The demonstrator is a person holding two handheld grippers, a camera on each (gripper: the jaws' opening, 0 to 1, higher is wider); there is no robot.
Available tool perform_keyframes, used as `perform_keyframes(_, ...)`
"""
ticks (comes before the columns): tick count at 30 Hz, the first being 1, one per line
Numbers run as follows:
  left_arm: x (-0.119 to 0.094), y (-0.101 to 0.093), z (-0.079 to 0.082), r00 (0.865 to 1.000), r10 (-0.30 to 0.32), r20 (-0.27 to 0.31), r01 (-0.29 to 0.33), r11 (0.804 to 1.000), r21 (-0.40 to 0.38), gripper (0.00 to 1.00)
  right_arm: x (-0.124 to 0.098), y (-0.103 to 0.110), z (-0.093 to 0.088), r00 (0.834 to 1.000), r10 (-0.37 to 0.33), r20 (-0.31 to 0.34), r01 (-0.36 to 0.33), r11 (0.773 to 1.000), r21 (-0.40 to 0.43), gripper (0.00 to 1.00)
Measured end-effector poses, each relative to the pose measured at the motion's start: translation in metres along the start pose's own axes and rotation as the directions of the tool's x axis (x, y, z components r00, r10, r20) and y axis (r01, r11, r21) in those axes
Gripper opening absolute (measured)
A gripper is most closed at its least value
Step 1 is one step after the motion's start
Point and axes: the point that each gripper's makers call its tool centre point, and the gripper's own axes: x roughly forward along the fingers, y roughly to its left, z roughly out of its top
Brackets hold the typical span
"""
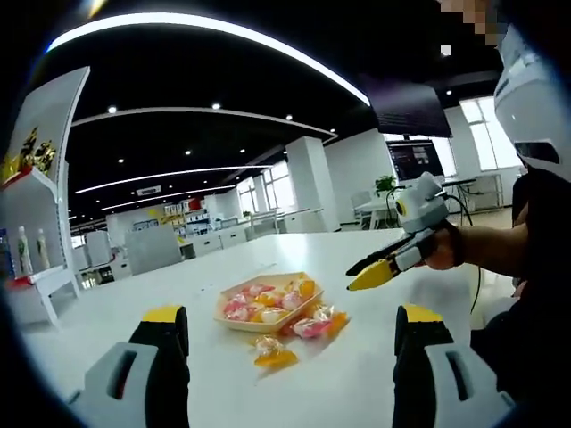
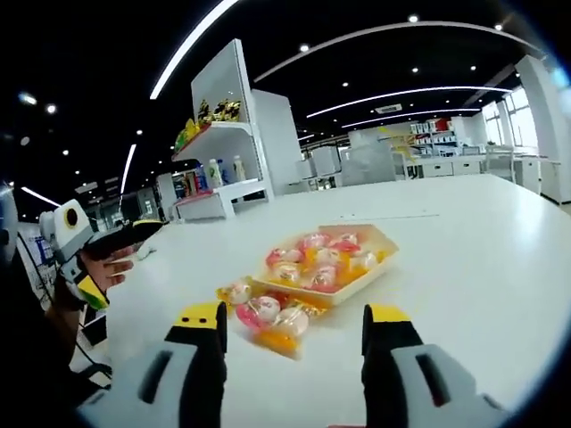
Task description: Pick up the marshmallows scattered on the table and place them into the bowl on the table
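While both claws gape, marshmallows (image 2: 268,316) lie beside the bowl (image 2: 379,241) — orientation unclear.

A broad white table (image 1: 375,259) (image 2: 464,232) is seen, its surface smooth and glossy. A shallow yellow bowl (image 1: 234,323) (image 2: 385,242) of squarish shape is set on it, heaped with wrapped marshmallows in pink, orange and white. Three more wrapped marshmallows are left directly on the tabletop just beside the bowl: one (image 1: 273,353) (image 2: 235,292) slightly apart, two others (image 1: 314,325) (image 2: 273,319) close against the rim.
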Motion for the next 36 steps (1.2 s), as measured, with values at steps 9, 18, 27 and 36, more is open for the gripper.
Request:
perform_keyframes(9, 0.001, -0.003, 0.002, 1.0, -0.005, 0.004, 0.005, 1.0, 0.001, 0.95, 0.01, 0.0, -0.007, 1.0, 0.011, -0.028, -0.011, 1.0, 0.001, 0.59)
perform_keyframes(18, -0.002, -0.004, -0.001, 1.0, 0.004, -0.004, -0.004, 1.0, 0.006, 0.95, 0.016, 0.001, -0.016, 0.998, 0.004, -0.059, -0.004, 1.0, 0.0, 0.58)
perform_keyframes(27, -0.008, -0.009, -0.001, 1.0, 0.009, -0.01, -0.009, 1.0, 0.02, 0.95, 0.02, 0.0, -0.021, 0.997, -0.006, -0.08, 0.007, 1.0, 0.009, 0.52)
perform_keyframes(36, -0.009, -0.008, -0.001, 1.0, 0.02, -0.013, -0.02, 1.0, 0.015, 0.95, 0.038, -0.011, -0.028, 0.989, -0.063, -0.133, 0.065, 0.998, 0.007, 0.42)
